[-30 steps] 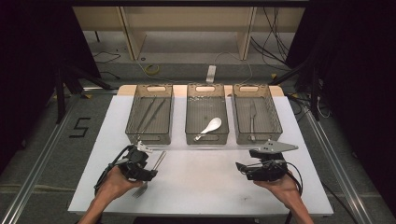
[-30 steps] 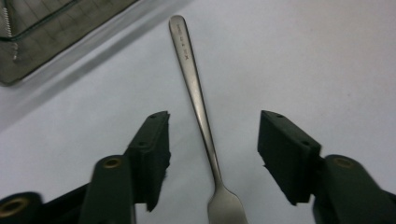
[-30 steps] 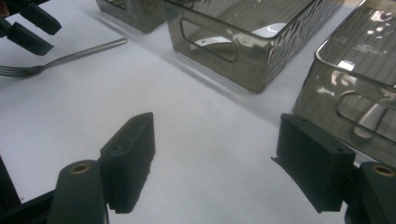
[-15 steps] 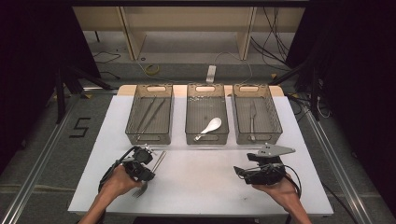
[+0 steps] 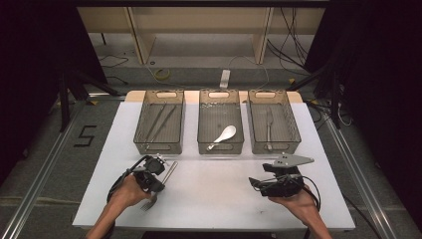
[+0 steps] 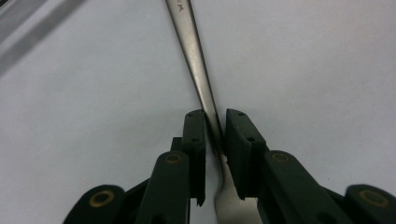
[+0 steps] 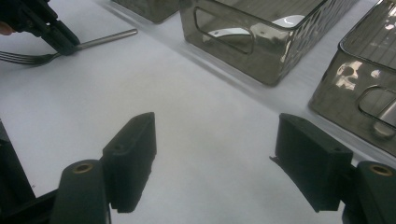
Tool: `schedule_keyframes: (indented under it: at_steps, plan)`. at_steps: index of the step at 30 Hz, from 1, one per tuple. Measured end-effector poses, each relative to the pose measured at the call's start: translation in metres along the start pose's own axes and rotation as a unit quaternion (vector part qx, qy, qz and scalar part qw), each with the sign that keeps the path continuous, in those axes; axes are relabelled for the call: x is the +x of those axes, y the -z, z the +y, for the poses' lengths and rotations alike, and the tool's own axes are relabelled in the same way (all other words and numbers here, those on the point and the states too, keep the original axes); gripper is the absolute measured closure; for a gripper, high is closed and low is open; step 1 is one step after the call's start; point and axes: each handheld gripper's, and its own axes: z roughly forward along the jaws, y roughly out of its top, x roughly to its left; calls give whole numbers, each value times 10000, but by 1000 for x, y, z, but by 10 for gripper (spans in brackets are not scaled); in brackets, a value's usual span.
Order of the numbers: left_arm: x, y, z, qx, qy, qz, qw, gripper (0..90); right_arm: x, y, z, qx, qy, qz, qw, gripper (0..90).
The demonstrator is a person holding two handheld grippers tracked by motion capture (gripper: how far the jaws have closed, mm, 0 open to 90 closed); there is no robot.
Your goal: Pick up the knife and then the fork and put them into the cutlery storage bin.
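Note:
A metal fork (image 5: 170, 169) lies on the white table (image 5: 214, 199) at the front left, tines toward the person. My left gripper (image 5: 157, 185) has just been closing its jaws with the fork between them. In the left gripper view my left gripper (image 6: 215, 122) presses on the fork's (image 6: 191, 42) narrow neck from both sides. The right gripper view shows the same grip from across the table: left gripper (image 7: 63, 41) on the fork (image 7: 109, 36). My right gripper (image 5: 256, 183) rests at the front right, jaws wide apart, and between its fingertips (image 7: 215, 135) is bare table.
Three smoky clear bins stand in a row at the back. The left bin (image 5: 158, 146) holds thin long utensils, the middle bin (image 5: 220, 148) a white spoon (image 5: 222, 136), the right bin (image 5: 274, 148) a metal utensil (image 5: 269, 124). The table's front edge is near both hands.
The left gripper's jaws have closed onto the fork's neck; the hand barely shifted. The right gripper stayed where it was.

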Motion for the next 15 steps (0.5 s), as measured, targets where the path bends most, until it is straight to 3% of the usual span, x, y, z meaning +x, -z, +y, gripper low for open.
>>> schedule_keyframes:
  at_steps: [9, 15]
  plan:
    - [-4, -1, 1, 4, -182, 57, 9998, 832, 2, 0, 1, -13, 39, 8, 10000, 304]
    - [-2, 0, 0, -57, -225, -31, 9997, 835, 2, 0, 1, -23, 41, 39, 10000, 306]
